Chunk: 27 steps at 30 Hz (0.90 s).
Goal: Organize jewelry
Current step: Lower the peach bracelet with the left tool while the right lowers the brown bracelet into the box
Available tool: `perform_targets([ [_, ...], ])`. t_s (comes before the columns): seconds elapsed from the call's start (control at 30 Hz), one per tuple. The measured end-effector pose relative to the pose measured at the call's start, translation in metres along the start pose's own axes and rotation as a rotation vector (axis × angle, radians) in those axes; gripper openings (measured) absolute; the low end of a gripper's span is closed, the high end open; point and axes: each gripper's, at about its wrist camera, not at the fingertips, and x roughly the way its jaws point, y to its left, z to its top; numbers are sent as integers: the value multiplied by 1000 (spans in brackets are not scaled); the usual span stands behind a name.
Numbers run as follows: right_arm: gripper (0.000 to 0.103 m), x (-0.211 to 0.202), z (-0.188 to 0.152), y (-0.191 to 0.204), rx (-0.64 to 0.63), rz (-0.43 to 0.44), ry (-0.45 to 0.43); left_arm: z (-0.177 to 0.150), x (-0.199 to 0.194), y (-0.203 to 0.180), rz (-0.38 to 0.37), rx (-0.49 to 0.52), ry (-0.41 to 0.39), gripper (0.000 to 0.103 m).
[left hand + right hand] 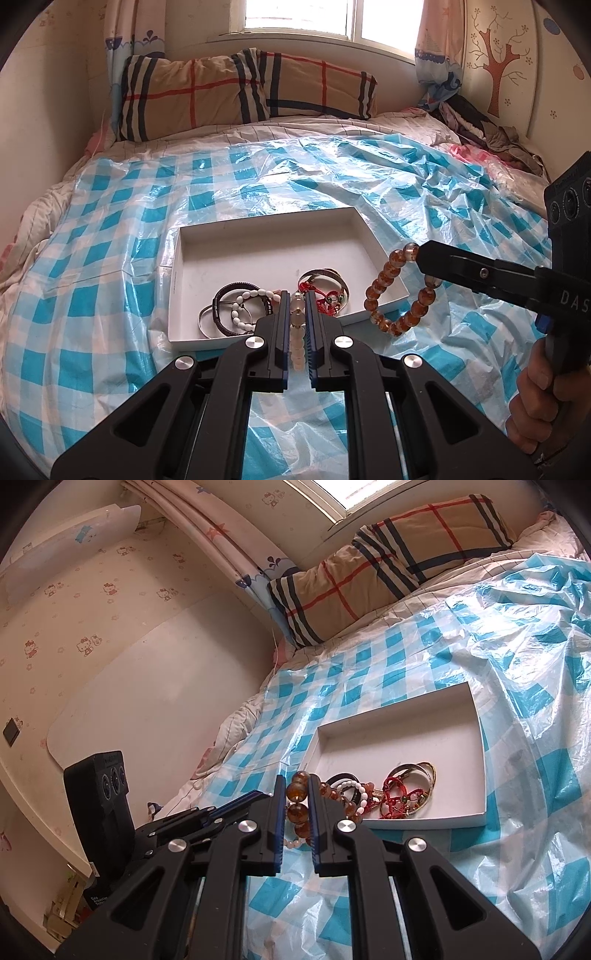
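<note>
A shallow white box (192, 258) (476, 738) lies on the bed and holds several bracelets: a dark band with white beads (236, 299), a metal bangle (321, 275) (417, 771) and a red cord bracelet (325, 299) (395, 794). My left gripper (296, 299) is shut on a pale pink bead bracelet (296, 343), just above the box's near edge. My right gripper (297, 786) is shut on an amber bead bracelet (297, 794), which hangs as a loop (391, 280) over the box's right front corner in the left wrist view.
A blue and white checked plastic sheet (110, 295) (517, 849) covers the bed. Plaid pillows (240, 88) (388, 554) lie at the head under the window. Clothes (491, 136) are piled at the far right. A wall (129, 664) runs along the bed's left side.
</note>
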Motion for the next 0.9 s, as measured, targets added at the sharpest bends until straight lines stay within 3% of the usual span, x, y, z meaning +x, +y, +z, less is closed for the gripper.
perform_targets([
  [0.9, 12, 33, 25, -32, 28, -22, -16, 23, 50, -1, -19, 12, 10, 7],
])
